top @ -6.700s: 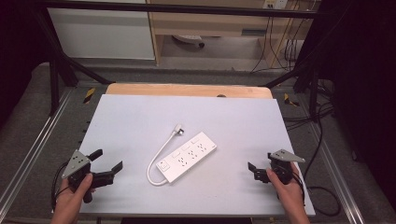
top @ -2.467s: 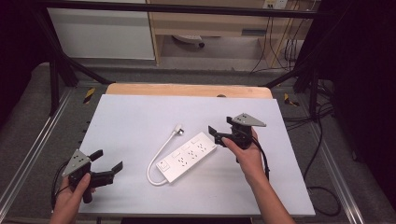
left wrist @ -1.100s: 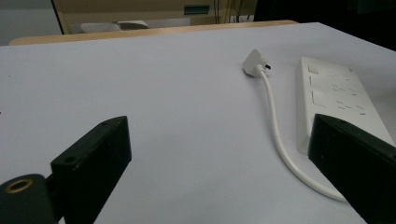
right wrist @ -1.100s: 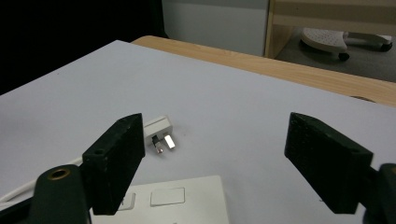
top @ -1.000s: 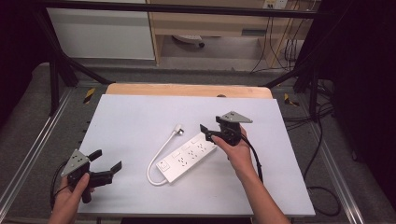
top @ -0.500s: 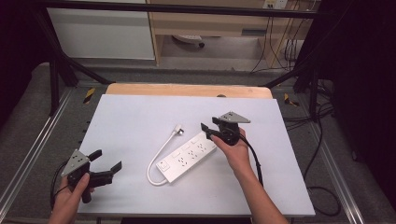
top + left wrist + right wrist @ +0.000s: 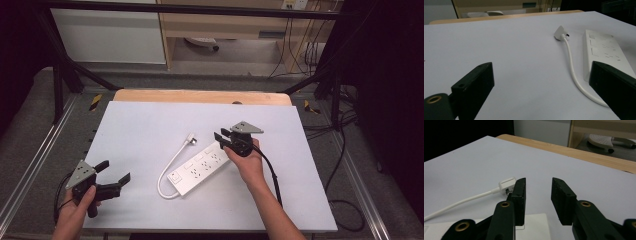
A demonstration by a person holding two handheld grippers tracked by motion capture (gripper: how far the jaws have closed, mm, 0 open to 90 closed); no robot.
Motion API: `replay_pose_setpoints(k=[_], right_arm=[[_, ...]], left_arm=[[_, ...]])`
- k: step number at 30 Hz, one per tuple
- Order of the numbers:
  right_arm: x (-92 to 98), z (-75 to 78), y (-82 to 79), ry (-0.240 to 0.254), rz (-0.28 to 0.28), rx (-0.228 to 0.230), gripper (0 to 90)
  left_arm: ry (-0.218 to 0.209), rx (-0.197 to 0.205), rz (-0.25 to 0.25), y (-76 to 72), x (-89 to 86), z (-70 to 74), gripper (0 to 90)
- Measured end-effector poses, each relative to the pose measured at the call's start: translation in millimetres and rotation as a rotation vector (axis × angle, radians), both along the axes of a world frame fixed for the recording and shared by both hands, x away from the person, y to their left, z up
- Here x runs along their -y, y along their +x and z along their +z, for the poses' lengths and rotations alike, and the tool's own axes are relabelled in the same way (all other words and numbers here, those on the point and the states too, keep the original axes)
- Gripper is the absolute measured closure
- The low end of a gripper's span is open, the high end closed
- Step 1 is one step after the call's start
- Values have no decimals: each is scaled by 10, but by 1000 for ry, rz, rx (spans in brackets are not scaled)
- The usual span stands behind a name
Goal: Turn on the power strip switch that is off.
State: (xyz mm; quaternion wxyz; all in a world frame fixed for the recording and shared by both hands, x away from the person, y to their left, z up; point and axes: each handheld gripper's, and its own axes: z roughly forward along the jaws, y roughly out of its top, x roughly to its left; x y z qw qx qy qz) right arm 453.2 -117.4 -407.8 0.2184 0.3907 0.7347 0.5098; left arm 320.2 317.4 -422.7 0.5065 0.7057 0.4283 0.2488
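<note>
A white power strip point(image 7: 200, 167) is seen lying flat on the pale surface point(image 7: 140, 125), a little toward 5 o'clock from its middle, its long body running from 7 o'clock up to 1 o'clock. Its white cord point(image 7: 170, 167) is looped out from the 7 o'clock end and carried up to a white plug point(image 7: 190, 138), which lies on the surface just at 11 o'clock of the strip.

The right gripper point(image 7: 223, 140) is held over the 1 o'clock end of the strip. Its fingers point(image 7: 520, 195) have just been closing and are seen partly open, a clear gap left between them. In the right gripper view the strip's end lies just below the fingers and the plug just at 9 o'clock of the left one; whether the strip is touched cannot be told, and nothing is seen clamped.

The left gripper point(image 7: 114, 175) is held near the 7 o'clock corner of the surface, well apart from the strip, its fingers point(image 7: 474, 85) spread wide with nothing held.
</note>
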Motion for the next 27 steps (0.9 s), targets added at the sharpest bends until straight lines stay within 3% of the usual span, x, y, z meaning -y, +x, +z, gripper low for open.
replay_pose_setpoints(k=[27], right_arm=[[-122, -213, -54, 8, 55, -8, 860]], left_arm=[[15, 0, 0, -2, -10, -3, 63]])
